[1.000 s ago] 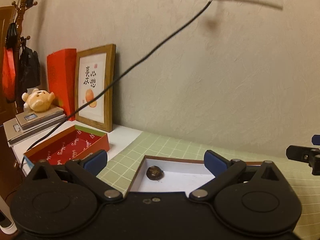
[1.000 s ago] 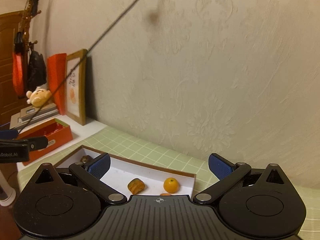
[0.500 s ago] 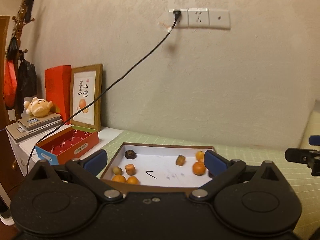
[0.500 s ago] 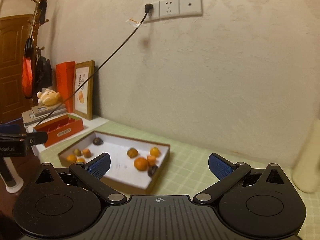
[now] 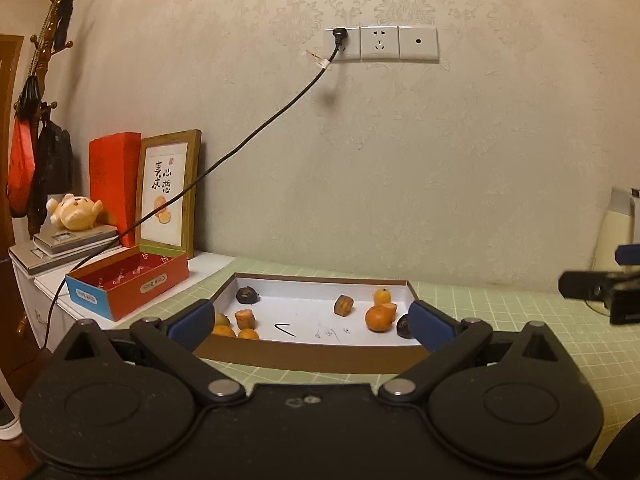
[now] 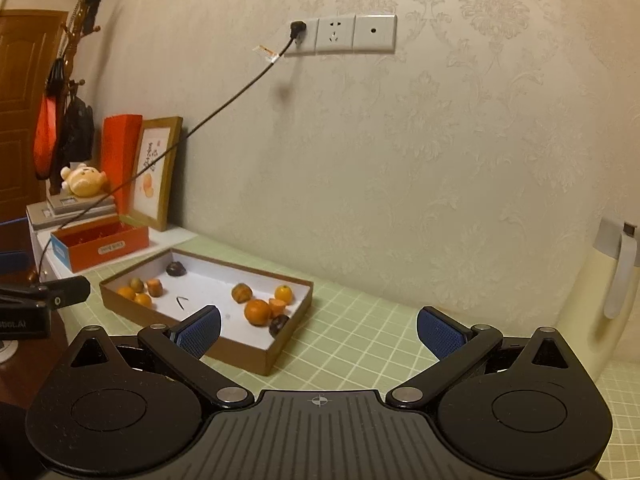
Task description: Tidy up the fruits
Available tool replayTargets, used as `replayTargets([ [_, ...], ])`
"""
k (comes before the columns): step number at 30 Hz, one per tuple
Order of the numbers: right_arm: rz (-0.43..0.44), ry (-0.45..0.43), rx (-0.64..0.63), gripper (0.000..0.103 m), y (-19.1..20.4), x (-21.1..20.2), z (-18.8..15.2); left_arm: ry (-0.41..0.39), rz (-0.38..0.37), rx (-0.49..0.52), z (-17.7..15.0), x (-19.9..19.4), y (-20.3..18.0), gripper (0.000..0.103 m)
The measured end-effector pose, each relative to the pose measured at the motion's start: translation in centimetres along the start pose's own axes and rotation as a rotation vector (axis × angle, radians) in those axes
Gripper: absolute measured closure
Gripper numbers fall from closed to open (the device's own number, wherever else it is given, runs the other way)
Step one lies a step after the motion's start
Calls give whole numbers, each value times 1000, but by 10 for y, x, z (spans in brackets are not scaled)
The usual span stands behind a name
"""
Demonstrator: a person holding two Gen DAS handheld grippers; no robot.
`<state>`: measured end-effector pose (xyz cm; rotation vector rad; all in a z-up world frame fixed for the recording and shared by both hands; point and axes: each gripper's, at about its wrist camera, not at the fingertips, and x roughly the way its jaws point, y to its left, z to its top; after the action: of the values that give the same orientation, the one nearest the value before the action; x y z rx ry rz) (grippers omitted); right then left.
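At the far left a wooden coat stand holds dark and red bags, and a yellow plush toy lies on a grey scale on stacked books. Next comes a tall red paper bag, then a wood-framed picture leaning on the wall, showing brushed Chinese characters above a painted orange. In front of it an open red cardboard box with a blue end carries an oval label too small to read. A black cable runs from the white wall socket strip down past the frame.

On the green checked tabletop lies a shallow brown cardboard tray with a white floor, its far edge near the wall. A faint pen scribble and a black tick mark sit on the floor. Small orange fruits cluster in the tray's left end with one dark fruit behind them; a bigger orange, a brownish piece and another dark fruit gather at the right end. The middle of the tray is bare.

The left gripper, blue-padded, hangs spread wide just before the tray's near wall, holding nothing. The right gripper is likewise spread wide and empty, over the tray's right corner, with open green tabletop to its right up to a cream plastic appliance at the edge.
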<state>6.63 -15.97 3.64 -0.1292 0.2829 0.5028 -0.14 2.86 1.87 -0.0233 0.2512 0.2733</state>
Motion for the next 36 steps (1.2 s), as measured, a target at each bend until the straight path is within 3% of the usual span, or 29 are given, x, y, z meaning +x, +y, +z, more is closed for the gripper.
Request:
replayTargets([
  [5, 7, 80, -1, 0, 5, 20, 0, 18, 7, -15, -2, 2, 6, 6],
  [13, 2, 30, -31, 0, 13, 16, -3, 21, 4, -1, -3, 2, 7, 6],
  [36, 13, 36, 10, 0, 3, 17, -2, 18, 13, -5, -4, 2, 9, 6],
])
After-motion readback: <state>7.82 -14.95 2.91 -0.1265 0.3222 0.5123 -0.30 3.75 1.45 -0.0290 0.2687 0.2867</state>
